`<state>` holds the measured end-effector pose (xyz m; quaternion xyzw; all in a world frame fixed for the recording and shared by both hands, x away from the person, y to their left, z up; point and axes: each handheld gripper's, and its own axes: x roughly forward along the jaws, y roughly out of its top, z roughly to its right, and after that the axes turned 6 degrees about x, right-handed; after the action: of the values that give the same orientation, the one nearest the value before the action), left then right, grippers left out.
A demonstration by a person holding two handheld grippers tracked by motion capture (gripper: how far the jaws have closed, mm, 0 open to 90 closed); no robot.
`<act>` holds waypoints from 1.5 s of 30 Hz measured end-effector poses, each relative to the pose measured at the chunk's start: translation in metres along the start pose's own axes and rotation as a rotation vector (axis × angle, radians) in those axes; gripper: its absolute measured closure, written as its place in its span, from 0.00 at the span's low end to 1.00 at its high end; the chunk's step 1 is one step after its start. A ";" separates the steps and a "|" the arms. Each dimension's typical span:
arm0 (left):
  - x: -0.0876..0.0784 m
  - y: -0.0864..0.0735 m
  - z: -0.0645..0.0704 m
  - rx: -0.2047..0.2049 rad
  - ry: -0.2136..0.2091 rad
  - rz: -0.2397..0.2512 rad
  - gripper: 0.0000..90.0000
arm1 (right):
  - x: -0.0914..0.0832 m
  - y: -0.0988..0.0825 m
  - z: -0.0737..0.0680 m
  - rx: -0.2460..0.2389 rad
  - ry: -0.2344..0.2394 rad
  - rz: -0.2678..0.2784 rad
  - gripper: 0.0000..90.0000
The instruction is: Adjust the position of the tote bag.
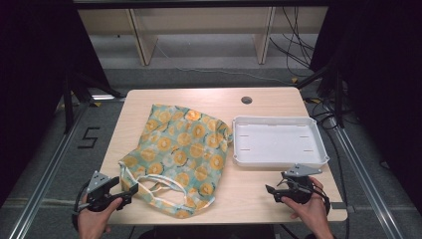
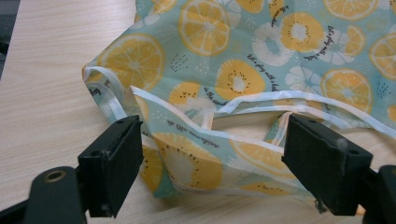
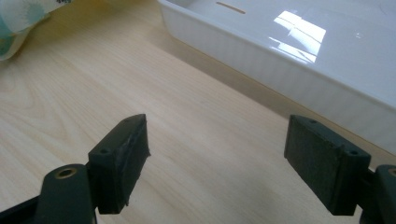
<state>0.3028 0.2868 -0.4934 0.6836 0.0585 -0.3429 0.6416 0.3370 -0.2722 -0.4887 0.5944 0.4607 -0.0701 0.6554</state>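
A teal cloth bag (image 1: 181, 152) printed with orange and lemon slices lies flat on the wooden table (image 1: 263, 194), its white-trimmed handles toward the near edge. My left gripper (image 1: 127, 190) sits at the table's near left corner, open, pointing at the bag's handles. In the left gripper view the bag (image 2: 243, 74) lies just past the jaws, and its handle edge (image 2: 201, 135) shows between them, untouched. My right gripper (image 1: 271, 191) stands open over bare wood at the near right, just in front of a white tray (image 1: 318, 162). Nothing sits between its fingers (image 3: 123, 163).
The white tray (image 3: 261, 56) is empty and lies right of the bag. A round cable hole (image 1: 246, 99) is in the table's far side. Shelving legs and cables stand on the floor beyond the table, with metal rails along both sides.
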 end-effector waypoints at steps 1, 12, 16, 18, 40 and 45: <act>0.000 0.000 0.000 0.000 0.000 0.001 0.21 | 0.000 0.000 0.001 -0.012 -0.001 -0.003 0.25; 0.002 0.009 -0.003 -0.011 0.000 0.019 0.21 | 0.004 0.002 -0.005 -0.024 0.021 -0.010 0.25; 0.007 0.019 -0.008 -0.004 0.015 0.014 0.21 | 0.007 0.002 -0.009 -0.030 0.027 -0.009 0.25; 0.011 0.024 -0.011 0.000 0.023 -0.011 0.21 | 0.009 0.002 -0.010 -0.041 0.032 -0.009 0.25; 0.059 0.061 -0.058 -0.024 0.019 -0.142 0.22 | 0.018 0.007 -0.024 -0.096 0.065 -0.011 0.25; 0.074 0.051 -0.070 -0.022 0.001 -0.193 0.36 | 0.021 0.009 -0.029 -0.114 0.085 -0.009 0.25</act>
<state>0.4125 0.3155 -0.4952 0.6680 0.1282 -0.4022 0.6129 0.3398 -0.2354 -0.4926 0.5564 0.4940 -0.0216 0.6678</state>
